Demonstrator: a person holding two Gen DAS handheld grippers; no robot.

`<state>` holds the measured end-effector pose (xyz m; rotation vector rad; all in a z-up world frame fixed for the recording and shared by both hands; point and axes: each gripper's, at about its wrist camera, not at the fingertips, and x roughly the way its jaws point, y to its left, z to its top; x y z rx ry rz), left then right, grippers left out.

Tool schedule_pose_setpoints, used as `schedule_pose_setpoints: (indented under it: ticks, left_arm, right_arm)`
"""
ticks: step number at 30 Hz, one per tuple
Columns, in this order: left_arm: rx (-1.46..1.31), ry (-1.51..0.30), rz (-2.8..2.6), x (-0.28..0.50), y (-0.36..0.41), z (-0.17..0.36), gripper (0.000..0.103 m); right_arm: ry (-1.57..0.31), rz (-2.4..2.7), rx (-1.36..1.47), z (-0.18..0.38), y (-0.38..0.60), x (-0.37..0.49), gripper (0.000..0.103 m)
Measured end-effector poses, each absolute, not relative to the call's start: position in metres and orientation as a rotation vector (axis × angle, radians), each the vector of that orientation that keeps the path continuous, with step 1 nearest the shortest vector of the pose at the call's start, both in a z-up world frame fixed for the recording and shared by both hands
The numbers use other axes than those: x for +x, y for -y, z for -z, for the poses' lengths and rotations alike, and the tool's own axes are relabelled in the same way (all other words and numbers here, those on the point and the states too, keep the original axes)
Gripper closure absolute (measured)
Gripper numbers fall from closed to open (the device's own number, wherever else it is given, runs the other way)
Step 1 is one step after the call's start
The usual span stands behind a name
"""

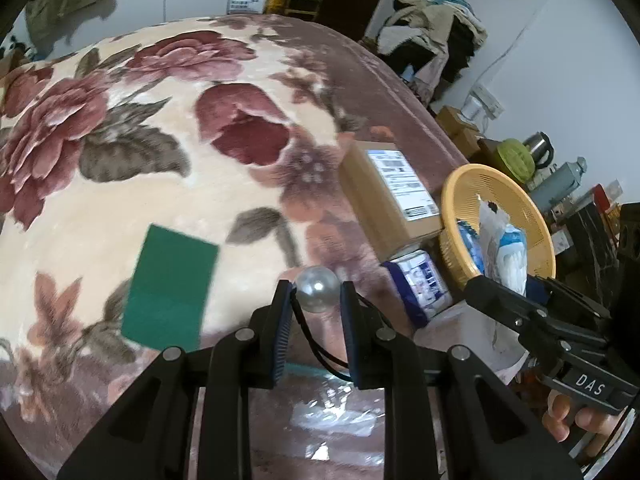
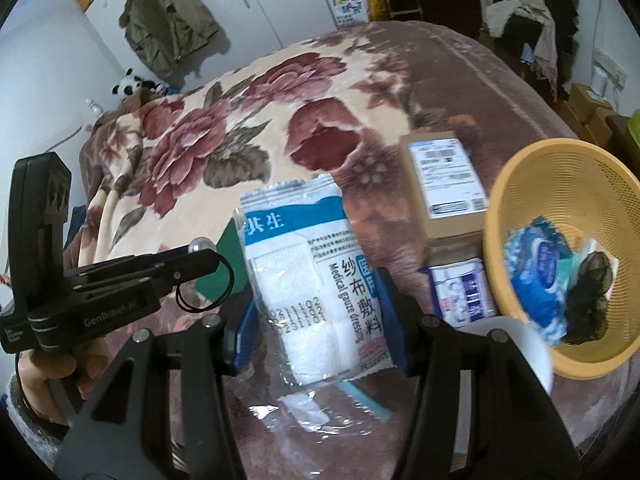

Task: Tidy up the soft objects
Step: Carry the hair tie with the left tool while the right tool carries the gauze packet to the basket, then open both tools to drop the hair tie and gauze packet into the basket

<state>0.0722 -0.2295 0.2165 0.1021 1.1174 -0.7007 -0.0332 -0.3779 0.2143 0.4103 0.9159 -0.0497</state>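
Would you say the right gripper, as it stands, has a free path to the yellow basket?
Probably yes. The right gripper holds the gauze pack beside the yellow basket, whose open mouth faces up. Nothing stands between them; the cardboard box lies further back.

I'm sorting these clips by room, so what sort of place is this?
Most likely a lived-in bedroom. The work goes on over a bed under a floral blanket, a jacket hangs on white wardrobe doors, a toy panda sits by the head end, and clothes are heaped in the corner.
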Motion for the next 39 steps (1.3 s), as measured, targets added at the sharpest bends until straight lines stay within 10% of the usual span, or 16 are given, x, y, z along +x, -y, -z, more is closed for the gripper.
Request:
schedule_pose_setpoints:
  ticks: [29, 39]
  left_arm:
    - [0.154, -1.13, 1.001, 0.037, 0.461, -0.215, 0.079]
    - [0.073, -1.139, 1.003, 0.04, 0.482, -0.209, 0.001]
  right_arm:
    - [-0.758, 0.37, 0.672, -0.203, 0.55, -0.096, 0.048]
    - [-0.683, 0.492, 0.751, -0.192, 0.585, -0.131, 0.005]
